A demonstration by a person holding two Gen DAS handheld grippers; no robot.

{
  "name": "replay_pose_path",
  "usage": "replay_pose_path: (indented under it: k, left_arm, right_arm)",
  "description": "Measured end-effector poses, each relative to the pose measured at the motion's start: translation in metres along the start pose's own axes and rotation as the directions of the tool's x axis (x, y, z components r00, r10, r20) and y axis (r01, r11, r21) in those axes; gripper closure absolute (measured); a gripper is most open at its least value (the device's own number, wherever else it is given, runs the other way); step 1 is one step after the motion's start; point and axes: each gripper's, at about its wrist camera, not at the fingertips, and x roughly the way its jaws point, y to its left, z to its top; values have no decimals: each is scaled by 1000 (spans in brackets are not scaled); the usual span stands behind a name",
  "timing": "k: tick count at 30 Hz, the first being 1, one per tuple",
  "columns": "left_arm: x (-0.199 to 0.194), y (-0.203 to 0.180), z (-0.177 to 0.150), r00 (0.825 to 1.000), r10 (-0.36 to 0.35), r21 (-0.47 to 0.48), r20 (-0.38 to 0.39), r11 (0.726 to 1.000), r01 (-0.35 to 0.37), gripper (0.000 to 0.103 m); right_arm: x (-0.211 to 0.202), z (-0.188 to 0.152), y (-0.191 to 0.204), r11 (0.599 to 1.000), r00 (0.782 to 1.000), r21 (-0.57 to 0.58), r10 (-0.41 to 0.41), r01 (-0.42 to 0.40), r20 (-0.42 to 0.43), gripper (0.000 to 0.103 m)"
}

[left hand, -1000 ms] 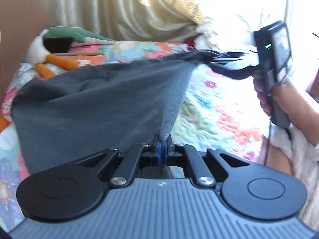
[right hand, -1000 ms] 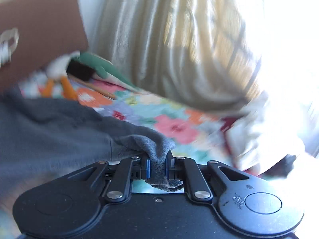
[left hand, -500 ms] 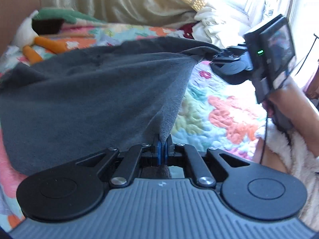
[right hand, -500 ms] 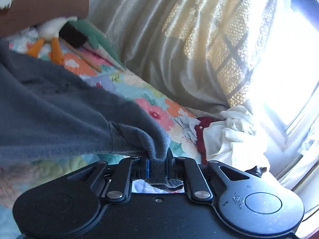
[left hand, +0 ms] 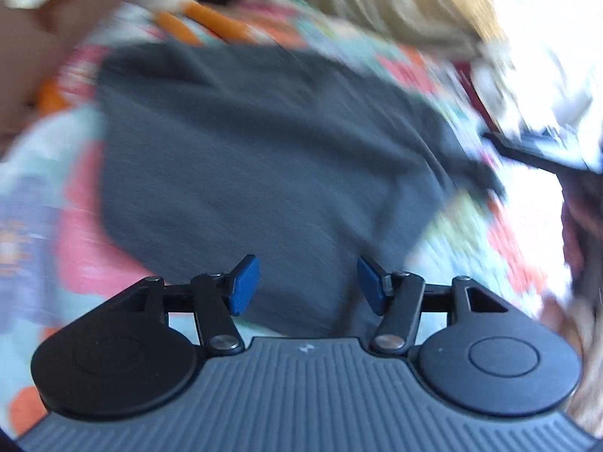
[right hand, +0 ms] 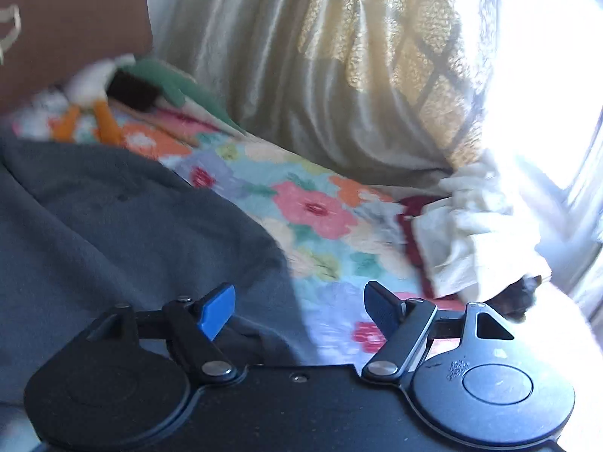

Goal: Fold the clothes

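Note:
A dark grey garment [left hand: 264, 158] lies spread on the floral quilt [left hand: 471, 233]; the left wrist view is blurred by motion. My left gripper [left hand: 307, 286] is open and empty just above the garment's near edge. My right gripper [right hand: 297, 310] is open and empty over the garment's right corner [right hand: 132, 233] and the quilt [right hand: 312, 207]. The right gripper's body shows at the right edge of the left wrist view [left hand: 542, 150].
A stuffed duck toy [right hand: 101, 94] lies at the far left by a brown cardboard box [right hand: 75, 22]. A pile of white and dark red clothes [right hand: 471, 241] sits on the right by the window. A pale curtain [right hand: 339, 67] hangs behind the bed.
Both grippers have opened and let go of the grey garment, which has dropped flat onto the quilt. The left gripper is moving fast, blurring its view.

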Motion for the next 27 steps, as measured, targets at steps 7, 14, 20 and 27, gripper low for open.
replay_pose_path:
  k: [7,14,20,27]
  left_arm:
    - [-16,62,8,994,79,-189,71,980,-64,89]
    - [-3,87,10,992,101,-224,77,971,-81,72]
    - [32,74,15,997,75,-80,29,994,-72,56]
    - [44,51,21,992,110,65,59,991,-113,98]
  right_arm:
    - [-2,-3,64,791,781,39,610,-611,-135,23]
    - [-38,-44,161,653,734,-336,595,-679,-328,24]
    - [-32,-58,174,681,785,-395,488,-616,-383,40]
    - [-27,-53,168,693,781,-368,503,-620,-370,79]
